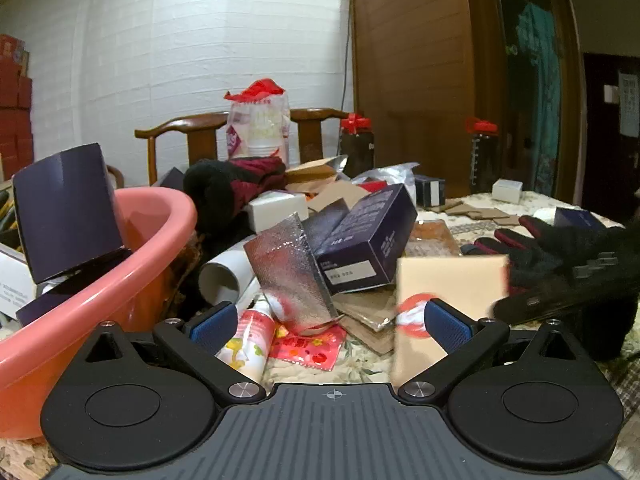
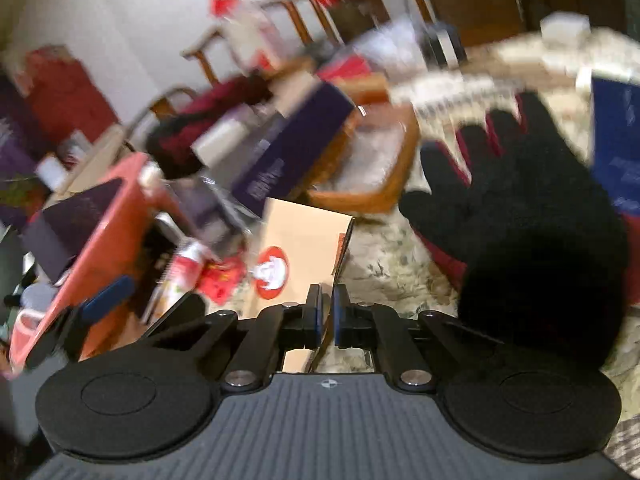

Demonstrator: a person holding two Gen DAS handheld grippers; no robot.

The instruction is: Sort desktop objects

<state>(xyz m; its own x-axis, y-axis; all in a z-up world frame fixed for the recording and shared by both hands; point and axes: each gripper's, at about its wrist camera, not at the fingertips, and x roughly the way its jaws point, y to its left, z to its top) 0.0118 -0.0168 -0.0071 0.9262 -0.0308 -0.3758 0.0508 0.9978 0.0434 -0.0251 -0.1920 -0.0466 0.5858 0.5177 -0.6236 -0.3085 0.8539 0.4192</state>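
A tan cardboard box (image 1: 448, 276) with a red round logo stands tilted at the front of the pile, also seen as the tan box (image 2: 304, 236). My right gripper (image 2: 327, 312) has its jaws almost together on the box's near right edge; in the left wrist view the right gripper (image 1: 505, 307) is a dark blur at that edge. My left gripper (image 1: 330, 322) is open, nothing between its pads, over a pink-white bottle (image 1: 250, 340) and a red packet (image 1: 308, 346). A black glove (image 2: 520, 208) with red trim lies to the right.
A pink basin (image 1: 152, 248) at the left holds dark purple boxes (image 1: 66, 212). The pile holds a silver foil pouch (image 1: 288, 268), a purple carton (image 1: 368, 236), a white tube (image 1: 224, 276) and dark clothing (image 1: 224, 192). Chairs, jars and a wooden cabinet (image 1: 412, 72) stand behind.
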